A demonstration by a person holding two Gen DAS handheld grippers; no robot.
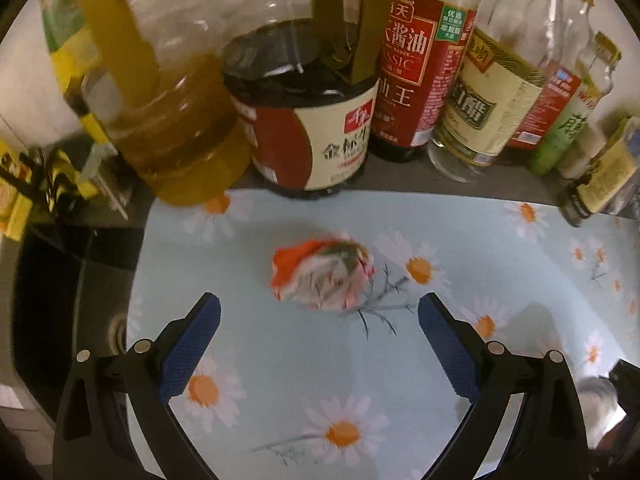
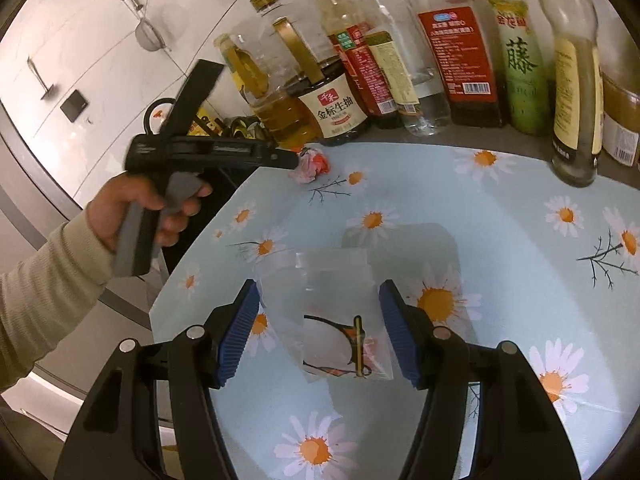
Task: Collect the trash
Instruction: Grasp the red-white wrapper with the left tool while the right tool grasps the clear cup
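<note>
Left gripper (image 1: 319, 312) is hovering fingers apart just short of the wrapper (image 1: 322, 276); right gripper (image 2: 319, 314) is clamping a clear bag (image 2: 320, 300) above the tablecloth (image 2: 500, 248).

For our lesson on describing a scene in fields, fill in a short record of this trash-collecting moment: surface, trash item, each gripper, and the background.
surface: daisy-print tablecloth
trash: crumpled wrapper, orange, white and pink, lying on the cloth
left gripper: open, jaws wide, just short of the wrapper, touching nothing
right gripper: closed on a clear plastic bag
background: sauce and oil bottles standing in a row behind the cloth
person: hand on the left gripper's handle
</note>
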